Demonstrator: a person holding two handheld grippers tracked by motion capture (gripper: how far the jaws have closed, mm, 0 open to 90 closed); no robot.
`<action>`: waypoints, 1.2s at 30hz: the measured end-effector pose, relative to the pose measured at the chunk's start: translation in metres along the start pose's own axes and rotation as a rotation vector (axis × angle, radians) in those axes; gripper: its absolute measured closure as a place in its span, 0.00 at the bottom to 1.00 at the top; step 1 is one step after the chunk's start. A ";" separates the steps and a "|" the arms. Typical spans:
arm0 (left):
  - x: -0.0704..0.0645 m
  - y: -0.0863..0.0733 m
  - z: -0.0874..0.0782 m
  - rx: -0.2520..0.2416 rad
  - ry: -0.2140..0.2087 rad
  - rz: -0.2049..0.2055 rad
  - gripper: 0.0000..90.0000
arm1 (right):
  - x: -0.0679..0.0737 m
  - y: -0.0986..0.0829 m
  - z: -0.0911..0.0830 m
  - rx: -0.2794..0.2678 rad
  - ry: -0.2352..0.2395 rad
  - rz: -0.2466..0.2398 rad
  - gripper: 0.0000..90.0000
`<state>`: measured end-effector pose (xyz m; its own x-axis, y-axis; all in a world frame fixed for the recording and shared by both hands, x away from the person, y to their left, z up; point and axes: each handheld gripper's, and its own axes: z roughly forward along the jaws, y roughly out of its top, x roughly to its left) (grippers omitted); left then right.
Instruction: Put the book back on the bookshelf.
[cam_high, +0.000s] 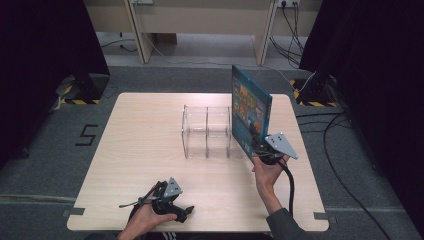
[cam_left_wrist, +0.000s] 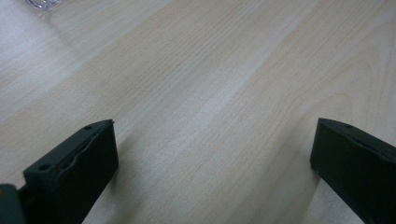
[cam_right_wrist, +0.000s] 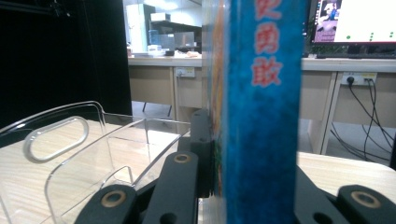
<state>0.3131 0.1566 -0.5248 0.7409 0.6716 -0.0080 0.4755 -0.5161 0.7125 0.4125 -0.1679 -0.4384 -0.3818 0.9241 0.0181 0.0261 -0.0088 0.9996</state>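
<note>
A clear acrylic rack (cam_high: 206, 131) stands at the middle of my table (cam_high: 140, 150), divided into compartments by upright partitions; I count three bays from above, all without contents, and their curved walls and an oval handle slot appear at the left of the right gripper view (cam_right_wrist: 56, 137). There is one rack, one book and two grippers. My right gripper (cam_high: 267, 150) is clamped on the lower near edge of one blue book (cam_high: 250, 110), which stands upright just right of the rack, its spine (cam_right_wrist: 261, 107) rising between my jaws. Whether the book touches the rack I cannot tell. My left gripper (cam_high: 172, 200) lies low at the near edge of the table, well apart from the rack and book, its jaws spread wide over bare wood (cam_left_wrist: 210, 93).
</note>
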 end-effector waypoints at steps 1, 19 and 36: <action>0.000 0.000 0.000 0.000 0.000 0.000 0.00 | 0.000 -0.001 0.001 -0.003 -0.001 -0.005 0.92; -0.001 -0.001 0.000 0.000 -0.001 0.002 0.00 | 0.009 -0.020 -0.015 0.053 -0.052 0.007 0.90; -0.001 -0.001 -0.001 -0.003 -0.003 0.002 0.00 | 0.002 -0.022 -0.028 0.086 -0.049 0.061 0.76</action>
<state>0.3114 0.1565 -0.5251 0.7433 0.6689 -0.0080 0.4724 -0.5163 0.7143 0.3851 -0.1766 -0.4601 -0.3315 0.9404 0.0753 0.1276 -0.0344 0.9912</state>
